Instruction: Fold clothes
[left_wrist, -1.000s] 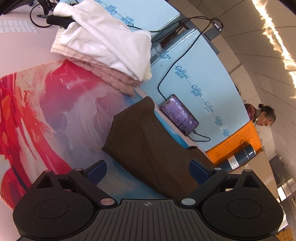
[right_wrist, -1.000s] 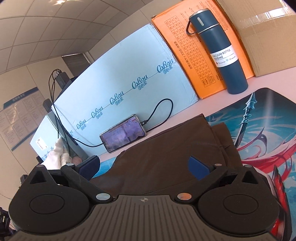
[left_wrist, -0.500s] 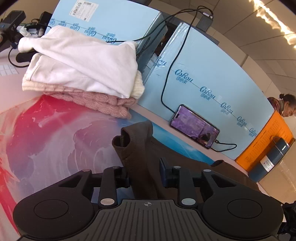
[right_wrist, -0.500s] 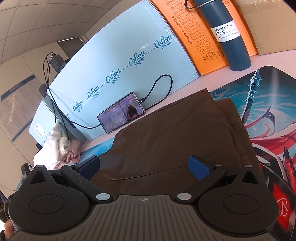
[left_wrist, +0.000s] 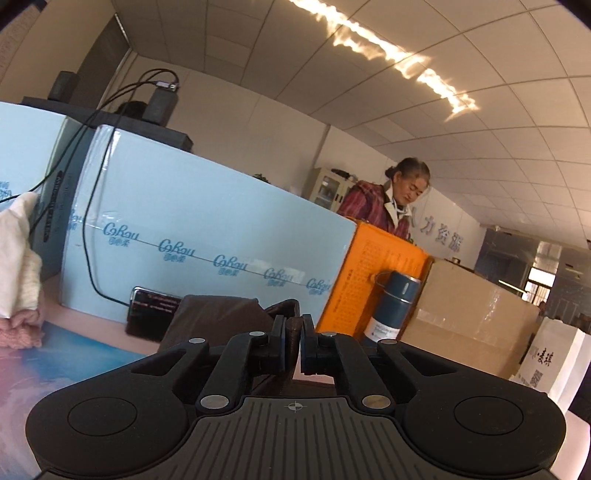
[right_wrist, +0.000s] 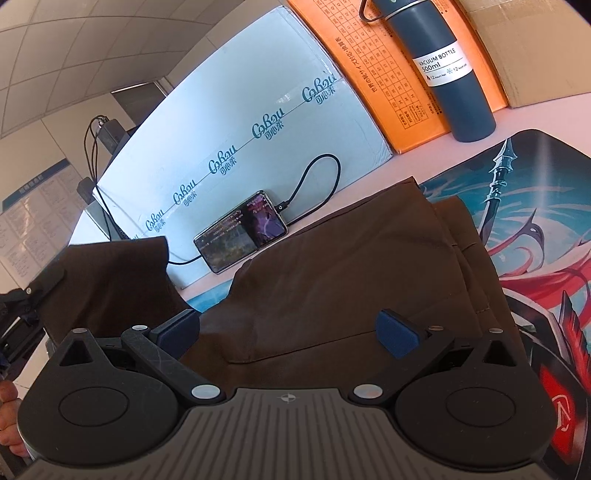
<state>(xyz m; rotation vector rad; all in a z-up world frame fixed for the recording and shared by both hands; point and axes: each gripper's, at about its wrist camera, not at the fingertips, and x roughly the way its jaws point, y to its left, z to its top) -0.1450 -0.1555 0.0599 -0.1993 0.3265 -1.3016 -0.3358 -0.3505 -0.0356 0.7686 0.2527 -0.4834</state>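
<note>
A dark brown garment (right_wrist: 351, 273) lies partly folded on the printed mat (right_wrist: 535, 229). My left gripper (left_wrist: 293, 341) is shut on a fold of this brown garment (left_wrist: 221, 314) and holds its left end lifted off the mat; the raised flap shows at the left of the right wrist view (right_wrist: 107, 284). My right gripper (right_wrist: 288, 328) is open and empty, hovering just above the middle of the garment, with its blue pads (right_wrist: 397, 332) on either side of the cloth.
A phone (right_wrist: 242, 230) on a cable leans against the light blue boards (right_wrist: 251, 129). A blue vacuum bottle (right_wrist: 443, 66) stands by an orange box (right_wrist: 376, 74) and a cardboard box (left_wrist: 469, 317). Folded white and pink clothes (left_wrist: 18, 280) lie at the left. A person (left_wrist: 391, 199) stands behind.
My left gripper closed on the left end of the brown garment and lifted it, tilting upward. My right gripper moved closer over the garment and stayed open.
</note>
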